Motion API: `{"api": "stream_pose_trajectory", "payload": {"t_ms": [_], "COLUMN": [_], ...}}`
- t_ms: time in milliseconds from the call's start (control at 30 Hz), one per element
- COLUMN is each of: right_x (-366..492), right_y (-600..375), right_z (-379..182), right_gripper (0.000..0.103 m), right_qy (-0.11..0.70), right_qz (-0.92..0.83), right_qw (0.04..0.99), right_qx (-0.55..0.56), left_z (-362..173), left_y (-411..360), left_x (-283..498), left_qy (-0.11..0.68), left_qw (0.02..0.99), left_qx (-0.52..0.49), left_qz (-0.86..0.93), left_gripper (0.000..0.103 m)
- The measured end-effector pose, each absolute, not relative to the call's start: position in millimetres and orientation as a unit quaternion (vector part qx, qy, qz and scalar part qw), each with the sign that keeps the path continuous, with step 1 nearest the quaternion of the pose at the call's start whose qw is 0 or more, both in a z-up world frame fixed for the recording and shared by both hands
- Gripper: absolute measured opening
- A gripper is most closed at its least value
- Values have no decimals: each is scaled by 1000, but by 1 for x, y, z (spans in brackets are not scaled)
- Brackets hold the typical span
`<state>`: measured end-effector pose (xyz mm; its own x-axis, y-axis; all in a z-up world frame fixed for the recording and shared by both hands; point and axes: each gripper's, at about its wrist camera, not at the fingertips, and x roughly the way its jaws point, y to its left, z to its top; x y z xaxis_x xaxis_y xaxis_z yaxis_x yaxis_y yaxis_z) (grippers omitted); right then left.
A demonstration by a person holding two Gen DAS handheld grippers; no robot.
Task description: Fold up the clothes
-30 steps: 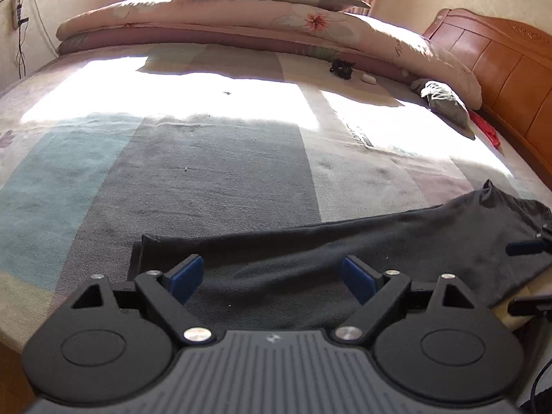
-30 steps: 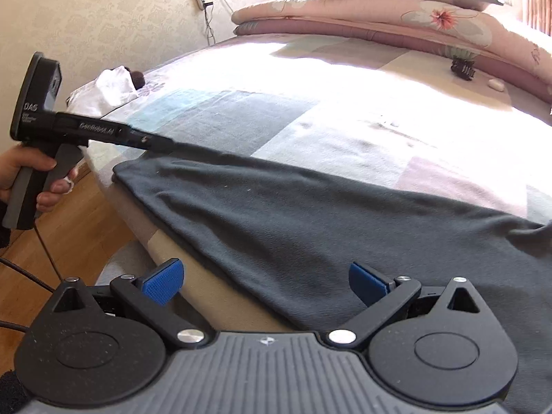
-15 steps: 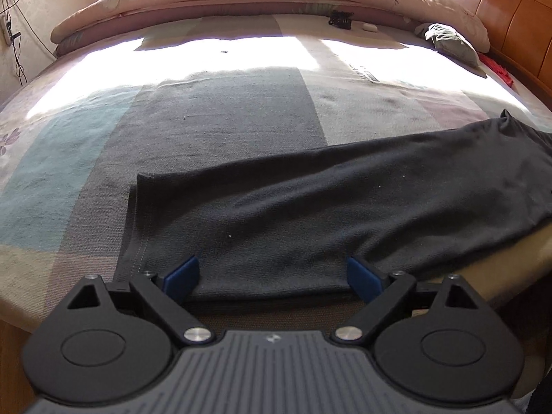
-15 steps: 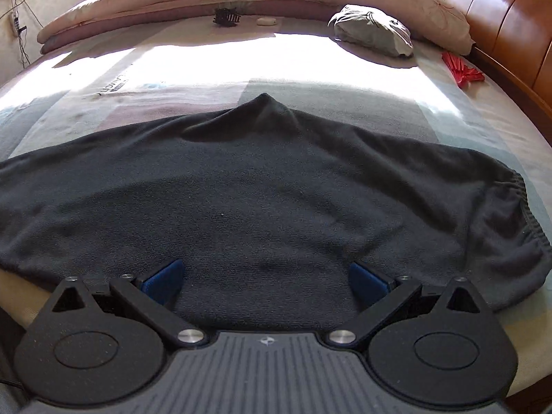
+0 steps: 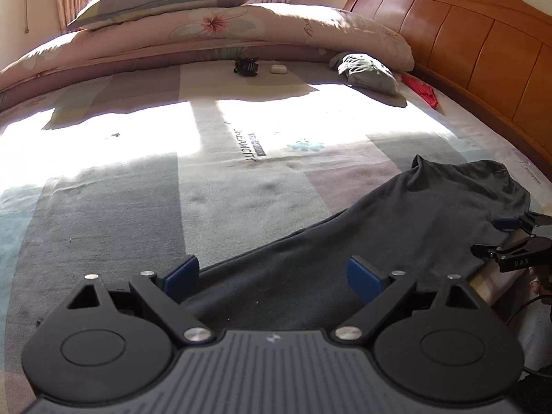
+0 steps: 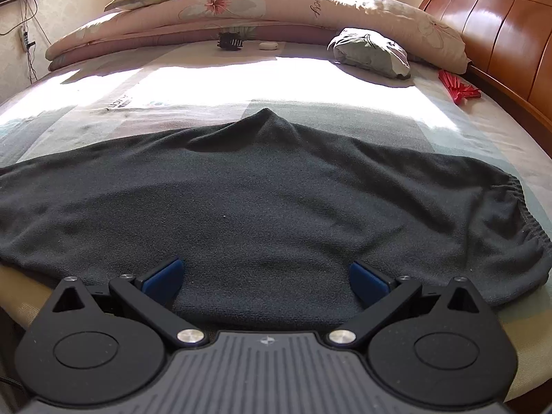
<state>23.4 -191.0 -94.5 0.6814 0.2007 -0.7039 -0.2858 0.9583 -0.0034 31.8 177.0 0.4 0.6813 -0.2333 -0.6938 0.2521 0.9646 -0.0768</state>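
Dark grey trousers [image 6: 276, 200] lie flat along the near edge of the bed, the elastic waistband [image 6: 517, 214] at the right and a raised fold [image 6: 264, 117] at the far side. In the left wrist view the same trousers [image 5: 396, 234] run from bottom centre to the right. My left gripper [image 5: 272, 272] is open over the leg part with only cloth beneath it. My right gripper [image 6: 265, 277] is open low over the near edge of the trousers, and in the left wrist view this right gripper [image 5: 507, 238] shows at the bed's right edge.
The patchwork bedspread [image 5: 138, 179] stretches away in bright sun. A folded quilt [image 6: 241, 10] and pillow lie at the far side, a grey bundle [image 6: 371, 51], a black hair clip [image 6: 229, 41] and red items [image 6: 459, 88] by the wooden headboard [image 5: 483, 41].
The left gripper has swung right and now sits over the trousers' middle rather than the leg end. The right view has hardly shifted in the last half second. Both grippers stay open.
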Motion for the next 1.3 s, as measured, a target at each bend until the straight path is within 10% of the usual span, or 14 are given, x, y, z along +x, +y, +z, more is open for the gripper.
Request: {"api": "stream_pose_trajectory", "payload": {"t_ms": [467,1300], "right_x": [39,32], "right_y": [-222,-238], "right_z": [-80,-102], "right_gripper": [103,103], "right_qy": [345,328], "right_qz": [123,168], "right_qw": [930,929], "right_qx": [-40,-32], "left_z": [-48,-43], "left_y": [-12,-40], "left_x": [148,205], "left_qy": [387,410], "left_qw": [892,881], "left_qx": [116,35], "left_qz": [-202,-234], "left_gripper": [92,93]}}
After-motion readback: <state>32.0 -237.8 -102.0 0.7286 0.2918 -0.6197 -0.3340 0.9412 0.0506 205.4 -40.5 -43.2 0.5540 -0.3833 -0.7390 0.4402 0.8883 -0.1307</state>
